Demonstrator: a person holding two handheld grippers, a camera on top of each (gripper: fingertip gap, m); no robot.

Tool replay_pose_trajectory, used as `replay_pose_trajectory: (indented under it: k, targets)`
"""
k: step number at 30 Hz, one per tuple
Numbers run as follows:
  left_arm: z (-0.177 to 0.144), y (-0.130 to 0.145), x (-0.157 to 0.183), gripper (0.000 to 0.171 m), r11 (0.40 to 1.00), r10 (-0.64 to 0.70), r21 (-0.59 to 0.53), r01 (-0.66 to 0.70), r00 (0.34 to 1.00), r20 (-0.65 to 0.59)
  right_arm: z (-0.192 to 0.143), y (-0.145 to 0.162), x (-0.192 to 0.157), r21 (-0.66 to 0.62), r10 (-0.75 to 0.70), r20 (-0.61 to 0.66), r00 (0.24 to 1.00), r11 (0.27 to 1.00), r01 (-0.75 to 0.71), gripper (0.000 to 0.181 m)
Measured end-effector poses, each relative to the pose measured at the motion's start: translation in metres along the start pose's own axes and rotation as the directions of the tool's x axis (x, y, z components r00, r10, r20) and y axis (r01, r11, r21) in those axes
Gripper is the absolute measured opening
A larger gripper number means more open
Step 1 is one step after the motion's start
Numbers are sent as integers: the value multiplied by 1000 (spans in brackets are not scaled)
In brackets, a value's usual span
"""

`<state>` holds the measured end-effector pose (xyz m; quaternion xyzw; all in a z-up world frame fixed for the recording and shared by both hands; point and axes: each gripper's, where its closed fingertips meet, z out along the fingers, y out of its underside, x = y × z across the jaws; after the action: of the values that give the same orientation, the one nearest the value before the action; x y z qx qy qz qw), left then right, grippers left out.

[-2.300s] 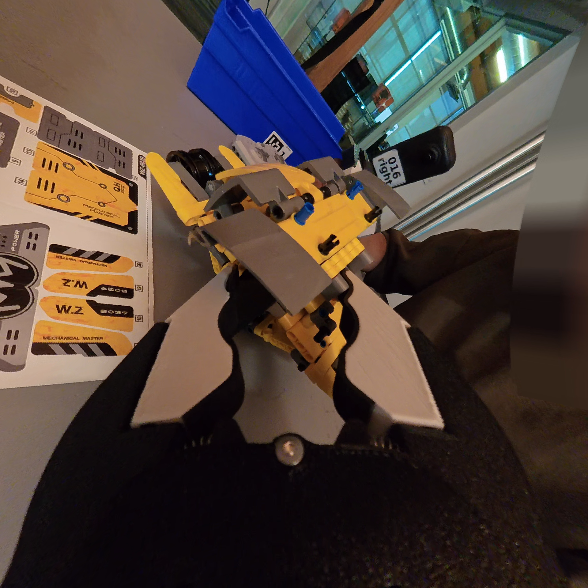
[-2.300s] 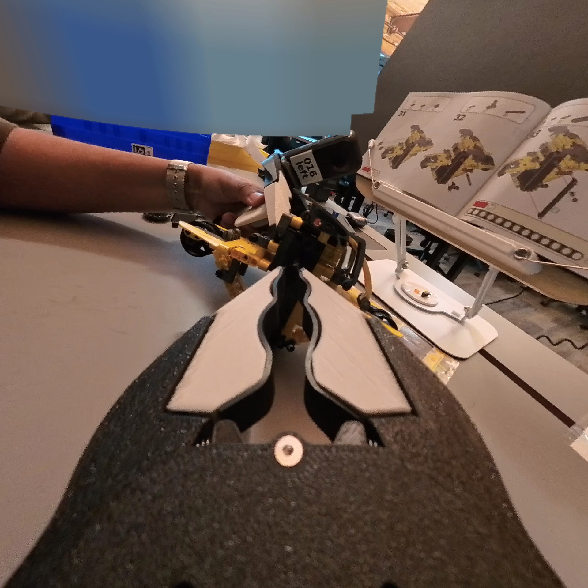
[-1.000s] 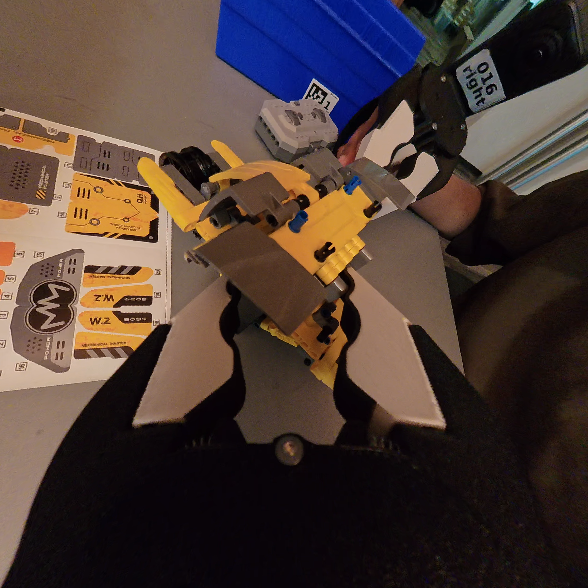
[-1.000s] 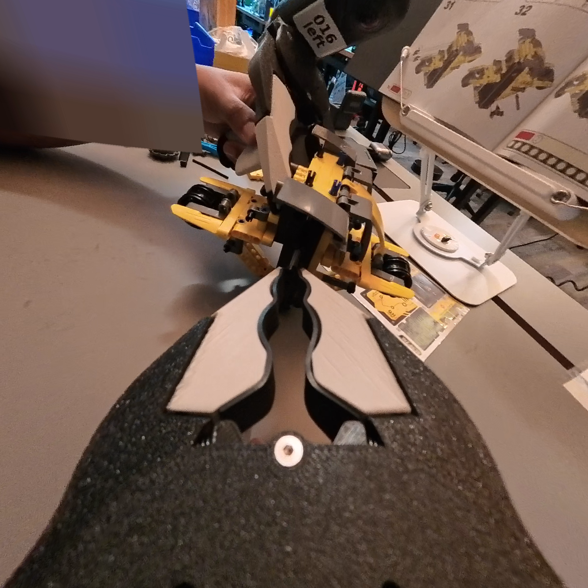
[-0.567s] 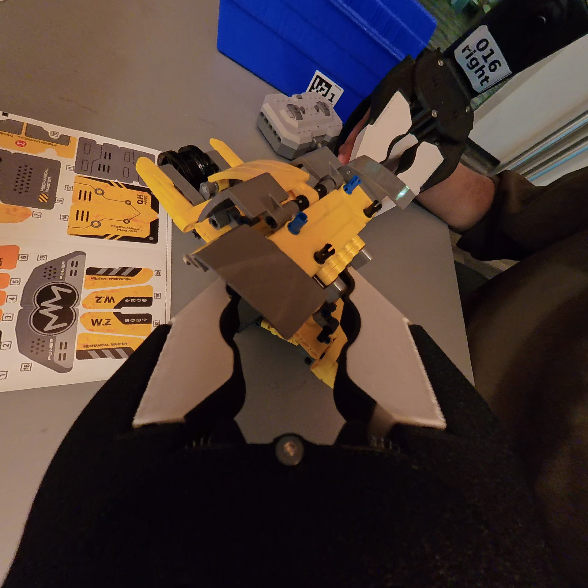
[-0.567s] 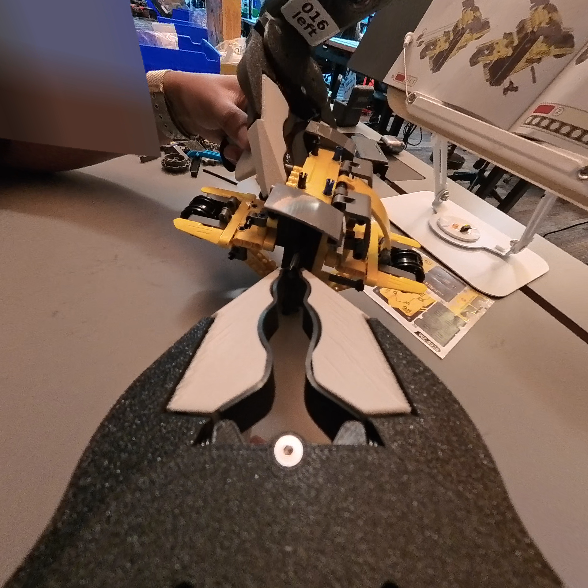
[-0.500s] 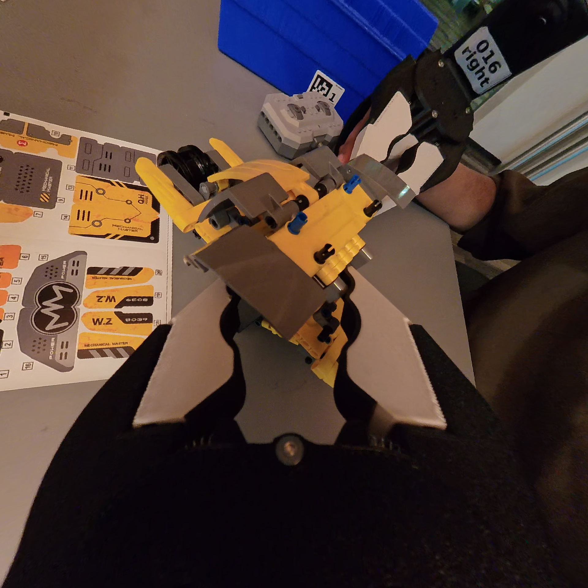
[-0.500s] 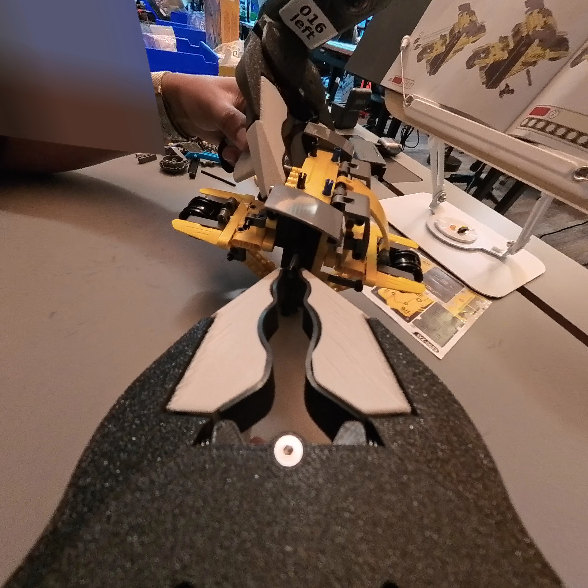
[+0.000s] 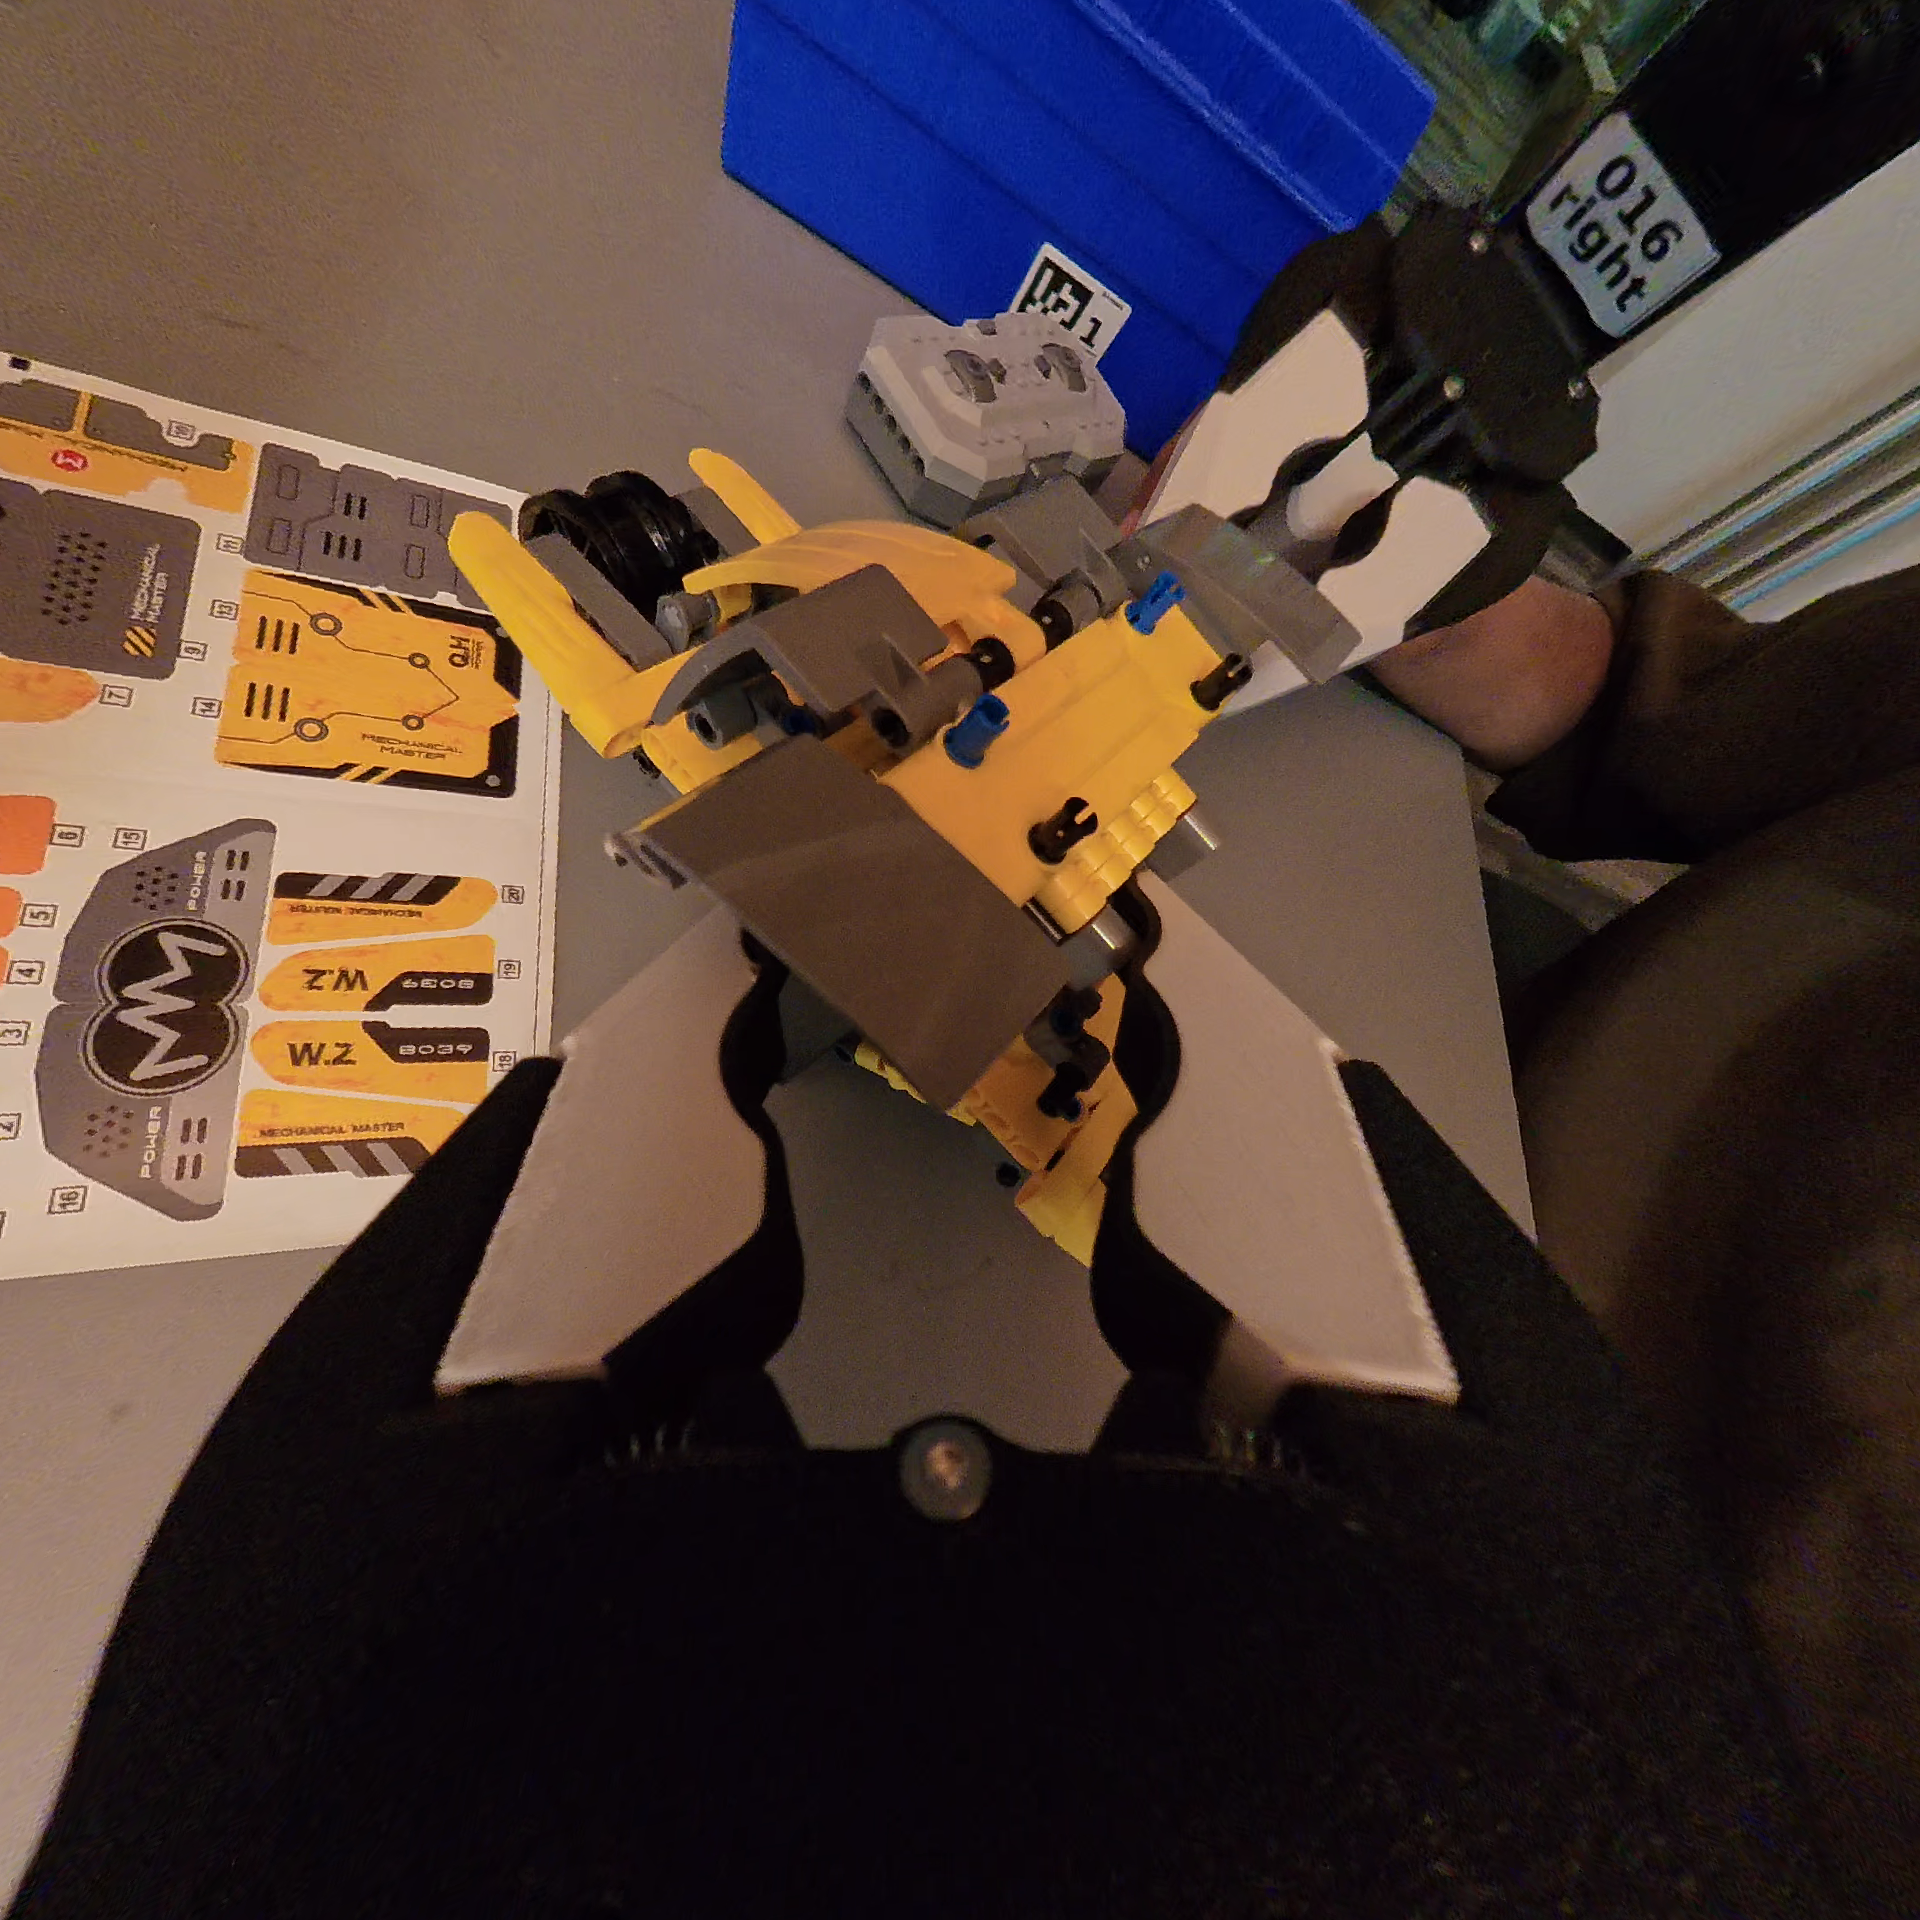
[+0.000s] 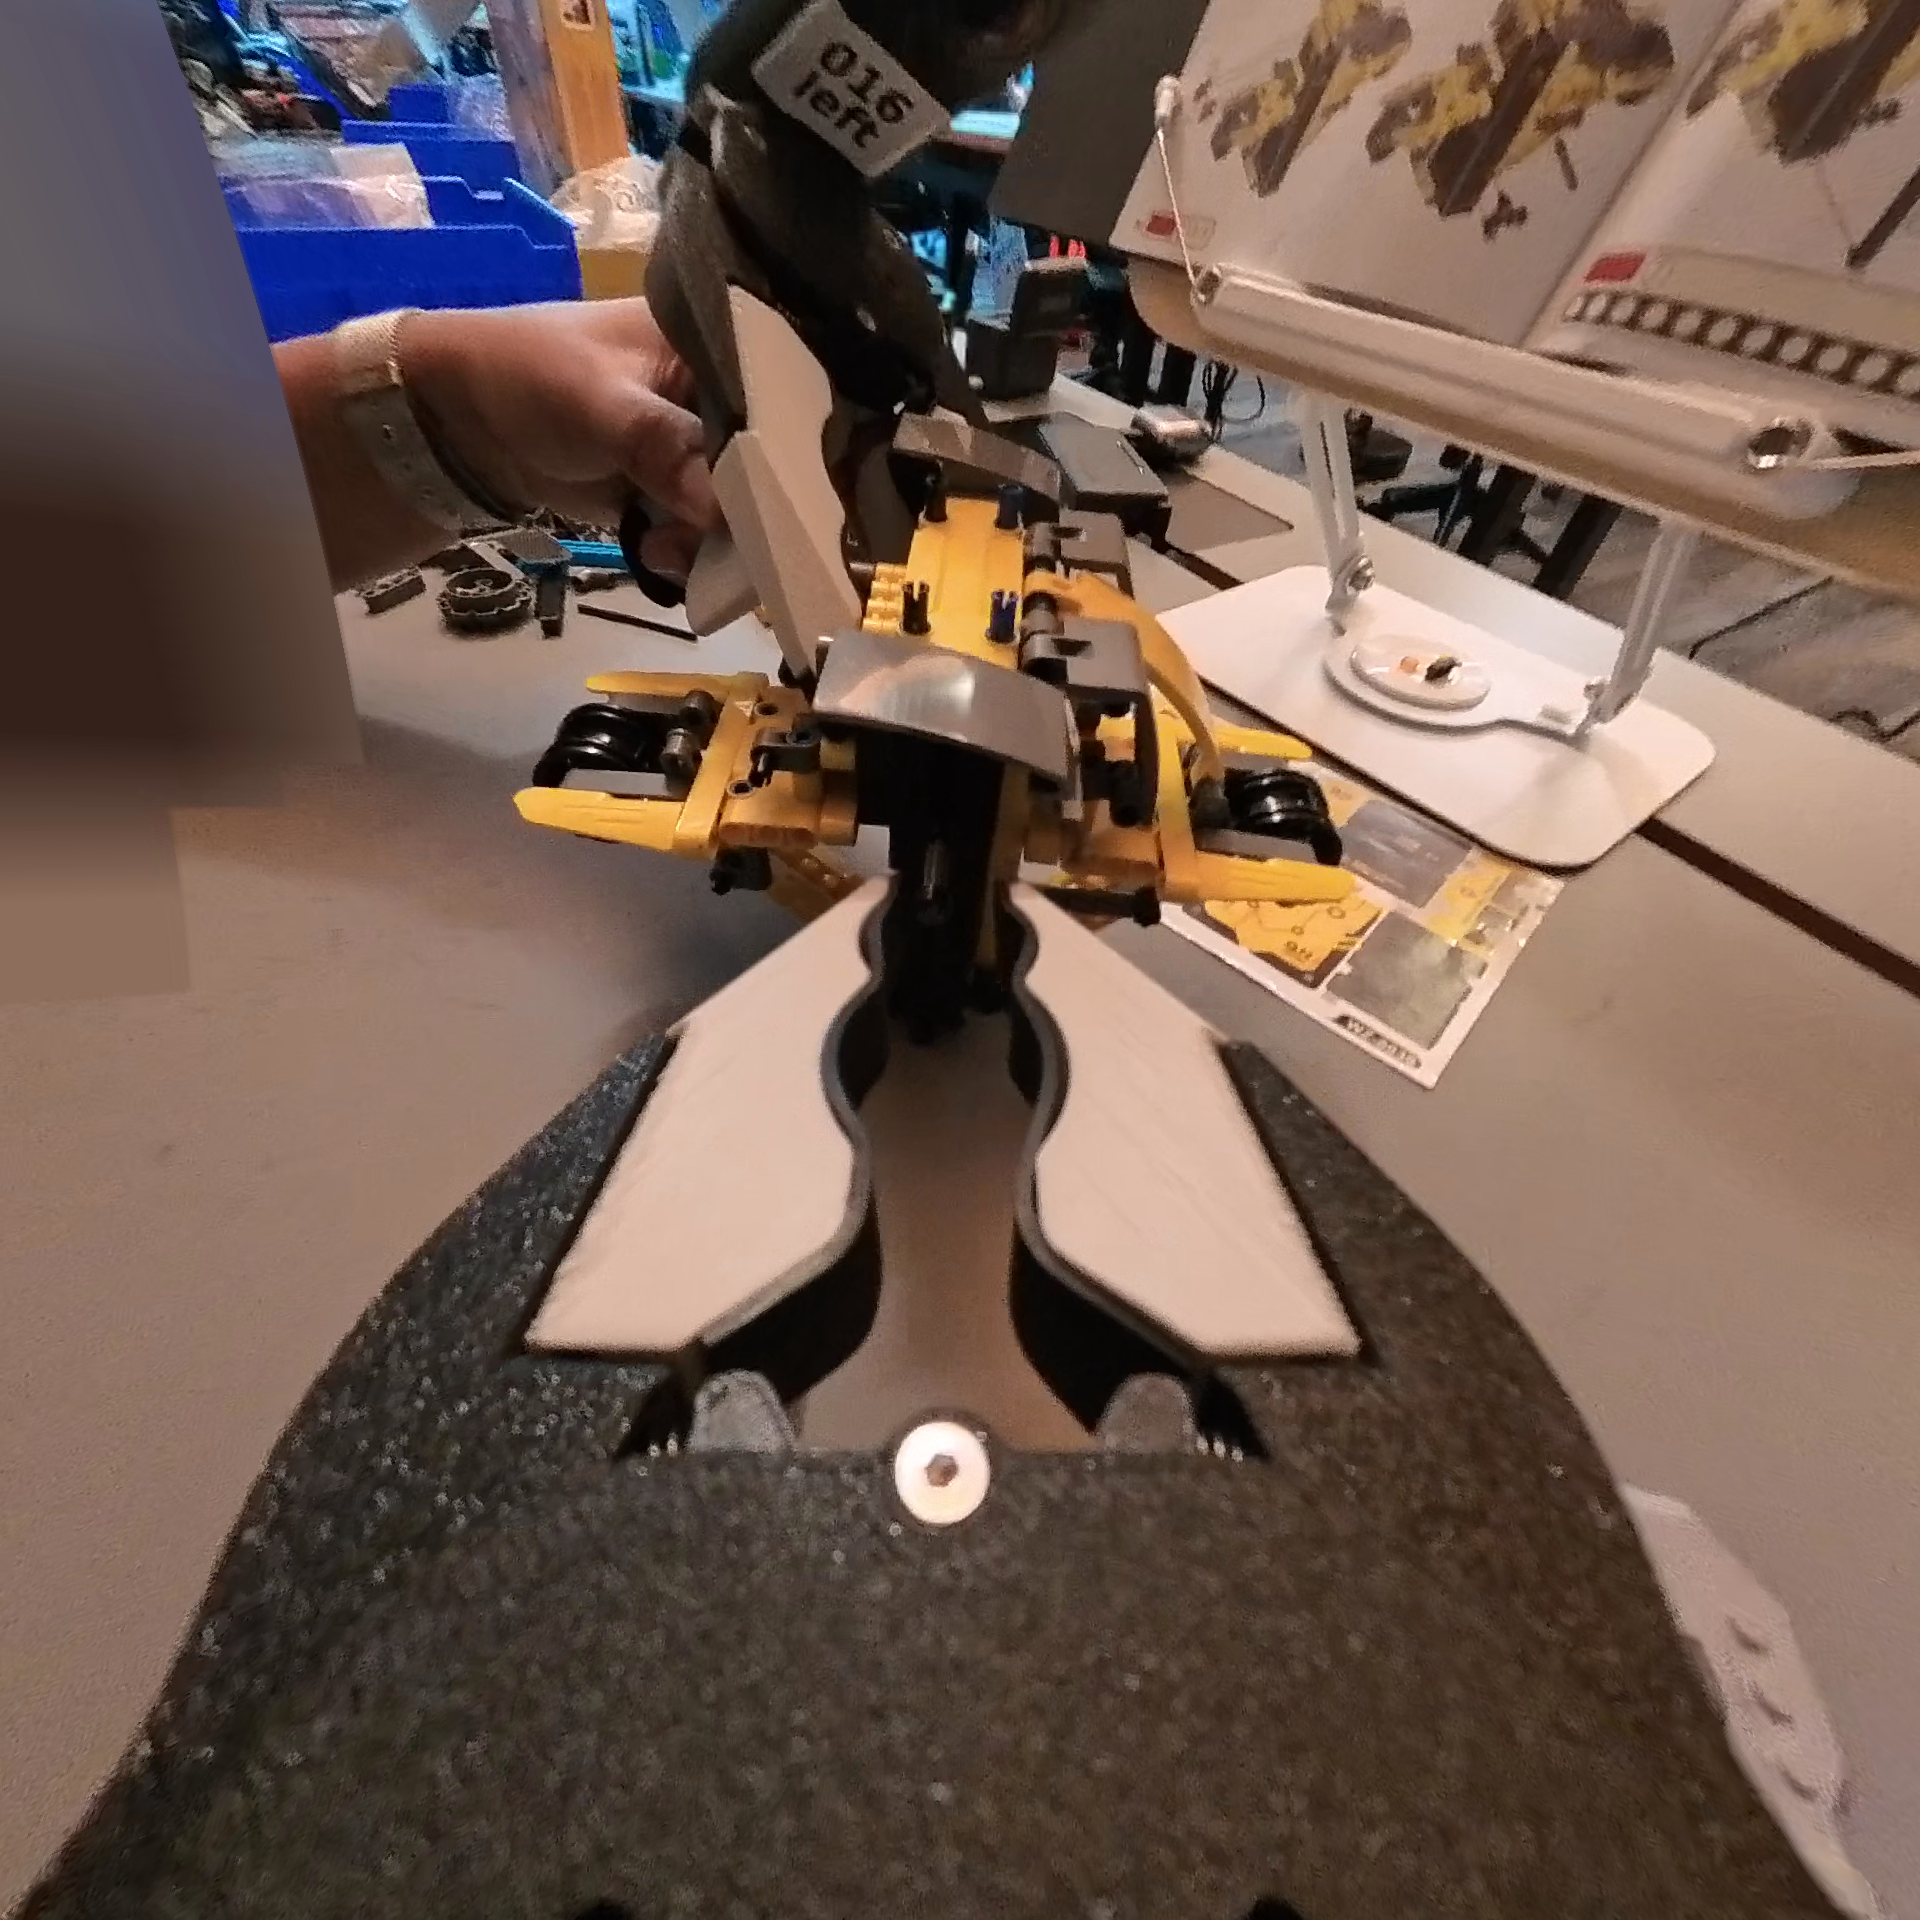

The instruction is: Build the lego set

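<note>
A yellow and grey brick vehicle model [image 9: 1081, 727] with black wheels hangs above the grey table between both grippers. My left gripper [image 9: 935, 935] is shut on its rear end, under a dark grey panel. In the right wrist view the left gripper [image 10: 790, 582] comes in from above, held by a person's hand [image 10: 540, 416]. My right gripper [image 10: 951, 894] is shut on the black underside of the model [image 10: 935, 696]. In the left wrist view the right gripper [image 9: 1340, 540] sits at the model's far end.
A sticker sheet [image 9: 260, 831] lies on the table to the left, under the model in the right wrist view [image 10: 1382, 956]. A blue bin [image 9: 1039, 135] and a grey battery box [image 9: 987, 405] stand beyond. An open instruction booklet [image 10: 1558, 156] rests on a white stand [image 10: 1455, 748]. Loose parts [image 10: 499, 582] lie far left. My hands' fingertips stand some 6 cm from each other.
Both grippers have lifted and turned the model so it sits more level. The right gripper's jaws stand slightly wider now, with the black underside deeper between them.
</note>
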<state>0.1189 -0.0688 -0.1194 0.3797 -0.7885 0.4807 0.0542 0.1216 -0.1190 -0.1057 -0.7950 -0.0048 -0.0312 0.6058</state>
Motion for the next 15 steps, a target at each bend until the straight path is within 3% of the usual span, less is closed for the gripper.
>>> replay_pose_trajectory:
  k: [15]
  targets:
    - [0, 0, 0, 57, 1000, -11, 1, 11, 1000, -2, 0, 6, -3, -75, -43, -38, 998, 996, 40, 7]
